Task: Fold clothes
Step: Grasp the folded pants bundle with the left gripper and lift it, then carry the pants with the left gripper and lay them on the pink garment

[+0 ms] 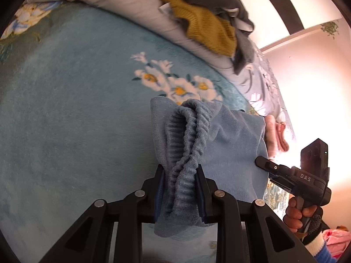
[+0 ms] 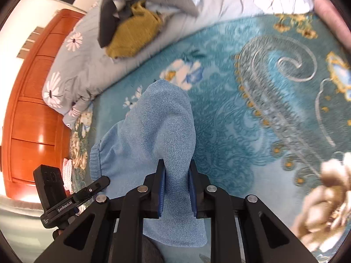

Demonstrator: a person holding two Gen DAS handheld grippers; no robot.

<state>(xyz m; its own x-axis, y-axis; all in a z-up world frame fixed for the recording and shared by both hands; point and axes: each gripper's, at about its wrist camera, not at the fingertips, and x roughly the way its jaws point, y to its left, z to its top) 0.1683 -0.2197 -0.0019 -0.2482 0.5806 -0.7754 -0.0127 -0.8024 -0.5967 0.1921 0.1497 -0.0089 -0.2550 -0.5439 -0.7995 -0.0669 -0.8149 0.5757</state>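
Both grippers — left (image 1: 179,188), right (image 2: 176,188) — jaws pinched narrow on blue fleece garment (image 2: 158,127) above teal floral blanket (image 1: 65,109).

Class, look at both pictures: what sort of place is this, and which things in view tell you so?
Most likely a bedroom at home: a teal floral blanket spread like bedding, a grey flowered quilt with heaped clothes on it, and a wooden cabinet alongside.

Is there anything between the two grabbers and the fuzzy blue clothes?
No. The left gripper is clamped on the ribbed waistband of the blue garment, and the right gripper is clamped on its plain fleece. Nothing sits between the pads and the cloth.
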